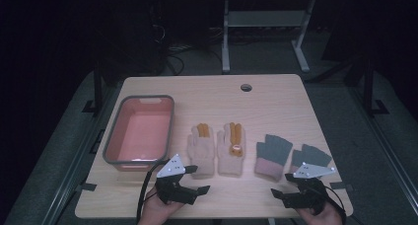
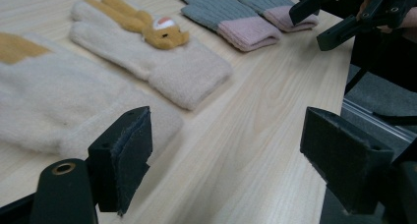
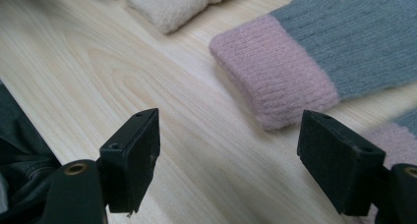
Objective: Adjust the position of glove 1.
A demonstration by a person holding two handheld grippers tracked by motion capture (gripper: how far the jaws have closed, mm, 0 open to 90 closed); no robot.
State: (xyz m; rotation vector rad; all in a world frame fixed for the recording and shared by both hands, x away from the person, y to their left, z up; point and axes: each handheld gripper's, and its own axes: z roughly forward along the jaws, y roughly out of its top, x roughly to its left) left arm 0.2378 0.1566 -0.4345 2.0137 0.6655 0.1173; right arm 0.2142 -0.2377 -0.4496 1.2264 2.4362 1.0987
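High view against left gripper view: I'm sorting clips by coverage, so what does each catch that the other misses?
High view alone: the pink basin, the table's cable hole and both hands. Left gripper view alone: the left claw's open jaws close up, with bare table between them. Shared: two cream gloves, two grey gloves with pink cuffs and the right claw.

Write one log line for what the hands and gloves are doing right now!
left tool: open, empty | right tool: open, empty | cream gloves: flat on table | grey gloves: flat, untouched | pink bin: empty
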